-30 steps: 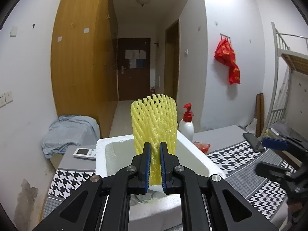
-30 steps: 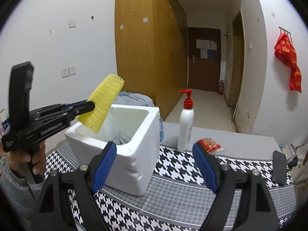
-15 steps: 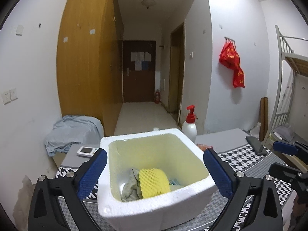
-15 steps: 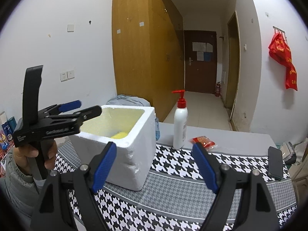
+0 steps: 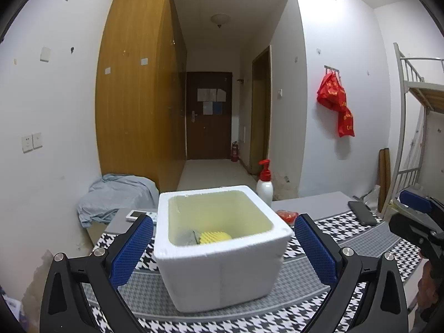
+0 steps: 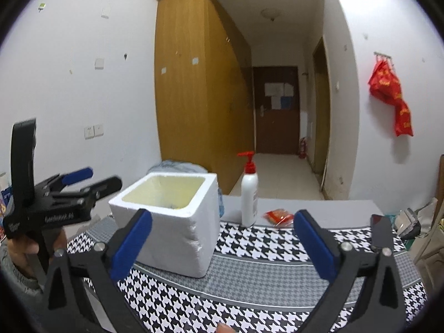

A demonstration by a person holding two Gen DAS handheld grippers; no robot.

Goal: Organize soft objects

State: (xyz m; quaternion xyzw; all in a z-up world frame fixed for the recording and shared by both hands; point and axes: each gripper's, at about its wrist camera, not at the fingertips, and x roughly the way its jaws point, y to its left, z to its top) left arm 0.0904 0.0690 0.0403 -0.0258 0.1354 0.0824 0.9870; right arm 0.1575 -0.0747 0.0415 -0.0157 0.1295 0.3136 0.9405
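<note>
White foam box (image 5: 222,272) with pale yellowish inner walls, holding a yellow net sleeve (image 5: 215,237) beside a grey cloth (image 5: 184,237). Tablecloth (image 6: 277,266): black-and-white houndstooth crossed by grey bands. White pump bottle (image 6: 249,198) with red pump. Red packet (image 6: 279,216). Black grippers with blue pads (image 5: 130,251). Red bags (image 5: 337,105) on white wall; wardrobe (image 5: 138,97) orange-brown.

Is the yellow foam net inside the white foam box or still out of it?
Inside. In the left wrist view the yellow foam net lies at the bottom of the open-topped white foam box, beside a grey cloth, below the rim.
</note>
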